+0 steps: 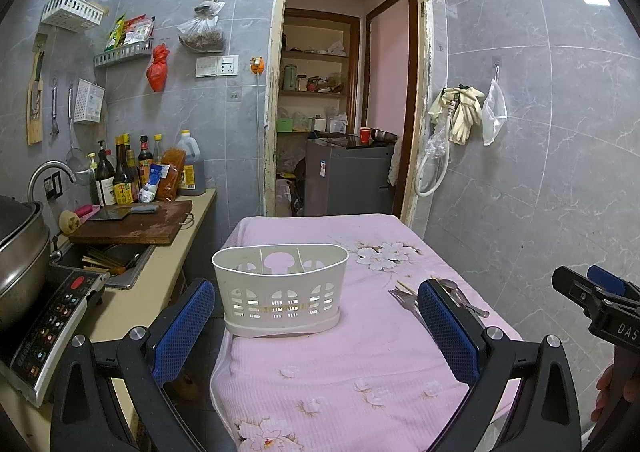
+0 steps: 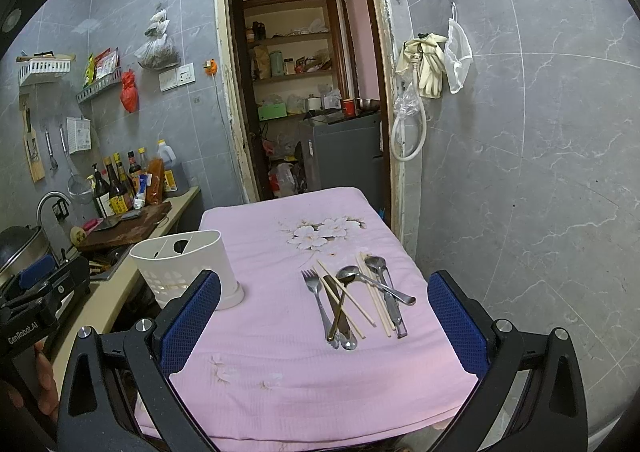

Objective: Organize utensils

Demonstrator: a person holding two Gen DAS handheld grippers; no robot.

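Note:
A white slotted utensil holder (image 1: 280,288) stands empty on the pink flowered tablecloth (image 1: 340,372), at its left edge; it also shows in the right wrist view (image 2: 188,272). A pile of utensils (image 2: 356,300) lies on the cloth's right side: a fork (image 2: 318,300), spoons (image 2: 378,280) and wooden chopsticks (image 2: 348,298). In the left wrist view the pile (image 1: 460,298) is partly hidden behind a finger. My left gripper (image 1: 316,332) is open and empty, just short of the holder. My right gripper (image 2: 324,328) is open and empty, just short of the utensils.
A kitchen counter (image 1: 160,284) runs along the left with a sink, a wooden cutting board (image 1: 136,226), sauce bottles (image 1: 120,171) and an induction cooker (image 1: 52,324). A grey tiled wall (image 2: 520,171) is close on the right. An open doorway (image 1: 344,91) lies beyond the table.

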